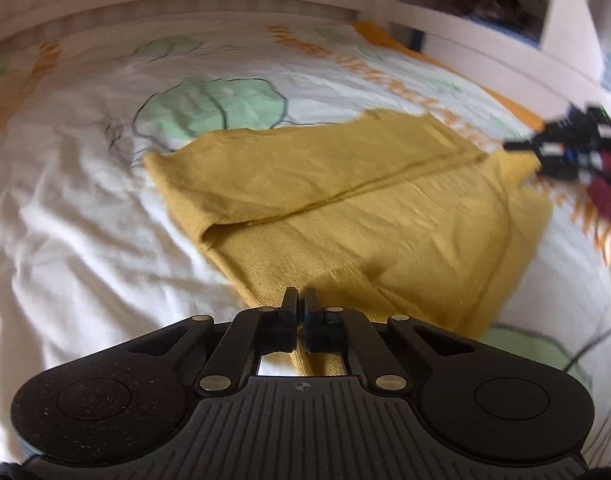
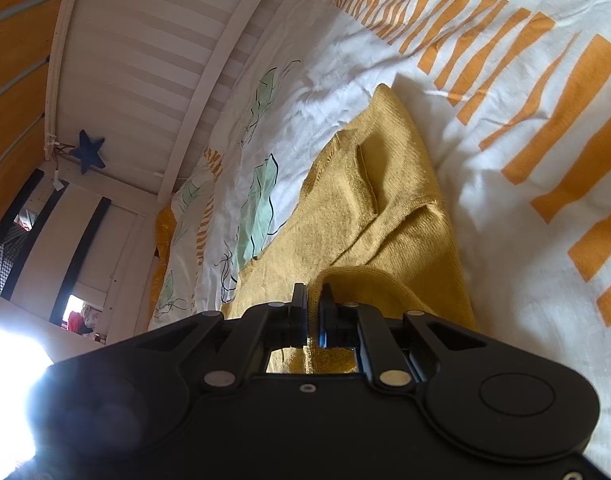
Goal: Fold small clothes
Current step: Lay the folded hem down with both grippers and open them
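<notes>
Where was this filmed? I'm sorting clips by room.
Most likely a child's bedroom: the mustard garment lies on a printed duvet, with a slatted white bed frame and a blue star hanging nearby.

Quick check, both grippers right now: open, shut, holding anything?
Left gripper: shut, pinching the near edge of the yellow garment.
Right gripper: shut on a raised hem of the same garment.

Garment (image 1: 345, 200) flat on the bedsheet (image 1: 65, 240) — left gripper (image 1: 299, 300) at its near edge, right gripper (image 2: 313, 304) opposite.
</notes>
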A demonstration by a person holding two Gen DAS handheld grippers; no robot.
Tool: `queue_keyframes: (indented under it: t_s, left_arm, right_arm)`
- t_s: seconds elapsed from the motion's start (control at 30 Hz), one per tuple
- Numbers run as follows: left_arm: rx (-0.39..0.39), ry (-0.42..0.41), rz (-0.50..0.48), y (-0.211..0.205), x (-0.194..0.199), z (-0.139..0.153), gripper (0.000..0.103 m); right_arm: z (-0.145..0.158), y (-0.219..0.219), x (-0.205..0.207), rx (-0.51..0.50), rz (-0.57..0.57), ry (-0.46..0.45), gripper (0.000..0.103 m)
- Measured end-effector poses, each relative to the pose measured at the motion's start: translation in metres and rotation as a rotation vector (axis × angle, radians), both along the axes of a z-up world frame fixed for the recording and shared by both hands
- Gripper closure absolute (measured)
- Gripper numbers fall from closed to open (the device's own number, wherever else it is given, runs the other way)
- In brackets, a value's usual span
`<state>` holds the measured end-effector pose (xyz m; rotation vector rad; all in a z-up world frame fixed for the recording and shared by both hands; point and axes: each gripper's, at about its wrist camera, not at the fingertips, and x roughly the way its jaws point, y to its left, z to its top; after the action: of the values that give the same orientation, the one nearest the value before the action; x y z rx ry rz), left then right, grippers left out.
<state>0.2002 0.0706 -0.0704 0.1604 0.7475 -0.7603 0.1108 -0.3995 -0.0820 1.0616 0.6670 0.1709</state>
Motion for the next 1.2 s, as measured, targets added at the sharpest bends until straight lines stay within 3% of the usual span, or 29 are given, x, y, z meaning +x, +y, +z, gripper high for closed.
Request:
queue_keyframes:
  t_s: [0.4, 0.77, 1.07, 1.2]
  left_arm:
    - [-0.083, -0.188, 0.216, 0.005, -0.017, 0.035, 0.102]
    - [-0.166, -0.273, 0.377, 0.001, 0.030, 0.052, 0.102]
    - [-0.127, -0.231, 0.434, -0.024, 0.089, 0.033, 0.102]
    - [-0.091, -0.173, 0.510, -0.026, 0.108, 0.022, 0.099]
  right_arm:
    - [0.023, -0.002, -0.002, -0.028, -0.020, -0.071, 0.088]
    - [0.050, -0.010, 0.043, -0.077, -0.039, -0.147, 0.089]
    - [0.015, -0.027, 0.087, -0.029, -0.172, -0.061, 0.089]
    - [0.003, -0.029, 0.092, -0.067, -0.187, -0.034, 0.080]
